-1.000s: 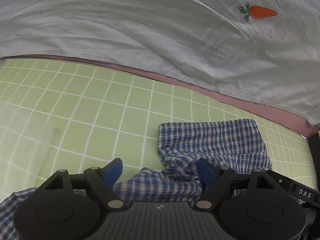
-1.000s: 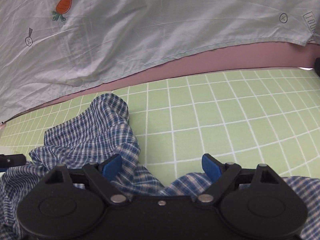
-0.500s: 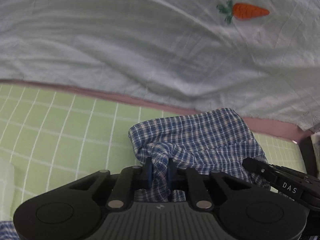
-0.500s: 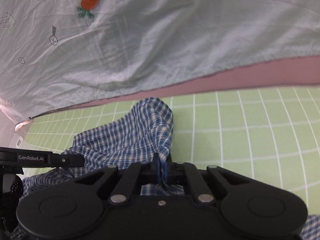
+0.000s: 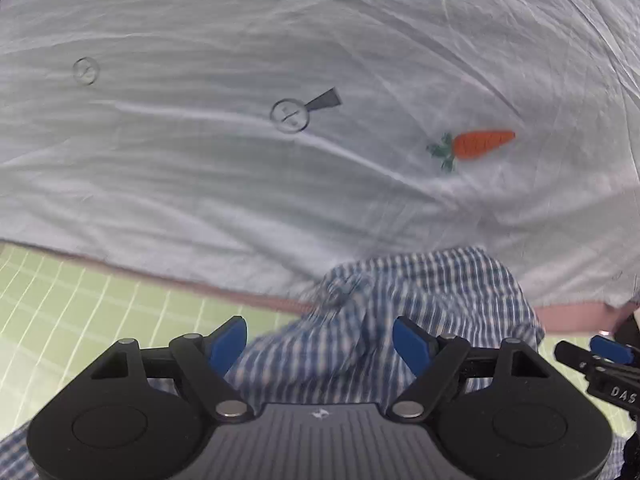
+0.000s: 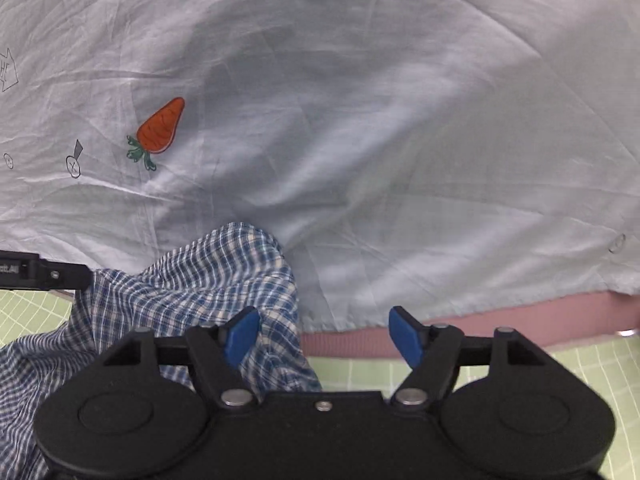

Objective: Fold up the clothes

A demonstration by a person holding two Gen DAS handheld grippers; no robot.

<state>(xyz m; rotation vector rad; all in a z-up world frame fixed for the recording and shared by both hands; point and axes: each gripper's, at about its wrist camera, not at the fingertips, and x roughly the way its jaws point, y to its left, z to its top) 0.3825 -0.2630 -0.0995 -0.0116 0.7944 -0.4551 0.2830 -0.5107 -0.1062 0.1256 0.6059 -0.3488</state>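
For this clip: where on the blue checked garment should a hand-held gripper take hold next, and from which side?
Probably the raised fold of the blue checked garment at its far end, next to the pale sheet. It stands up off the green grid mat as a free ridge, so open jaws could straddle it from above and the near side. Both the left hand-held gripper and right hand-held gripper have just opened.

A blue-and-white checked garment (image 5: 420, 312) sits low in the frame. The mat (image 5: 80, 300) at the lower left is light green with a white grid. A pale grey-white sheet (image 6: 380, 140) fills the upper frame, printed with an orange carrot (image 6: 160, 126) with green leaves. A pink band (image 6: 500, 328) runs below it. The black tool (image 5: 320, 338) has blue pads (image 5: 228, 340).
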